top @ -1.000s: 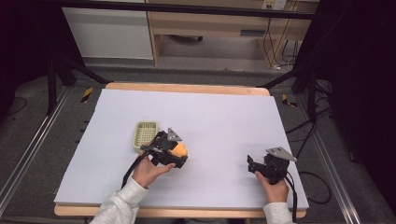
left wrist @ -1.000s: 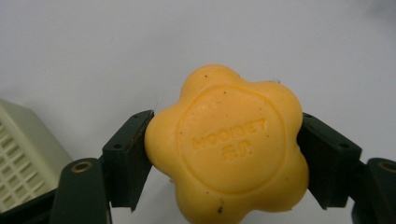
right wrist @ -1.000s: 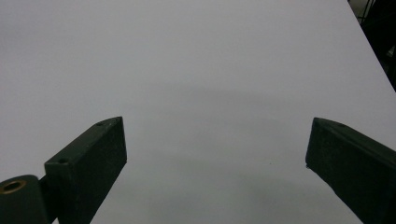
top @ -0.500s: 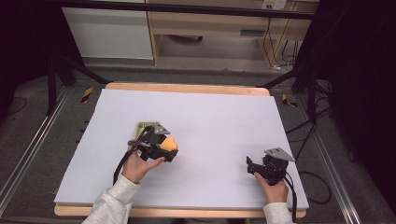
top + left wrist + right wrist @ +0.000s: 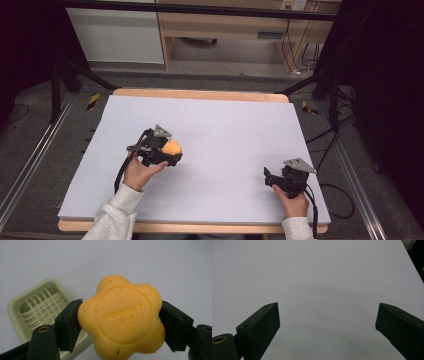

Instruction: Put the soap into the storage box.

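Currently, the left gripper (image 5: pixel 120 320) is clamped on an orange flower-shaped soap (image 5: pixel 121 317), one black jaw pressing each side of it; the embossed face points toward the camera. A pale green soap dish (image 5: pixel 37 307) with a grid insert lies on the white table (image 5: pixel 225 125), behind and beneath the left-hand jaw. The right gripper (image 5: pixel 327 322) rests with jaws wide apart, bare tabletop between them.
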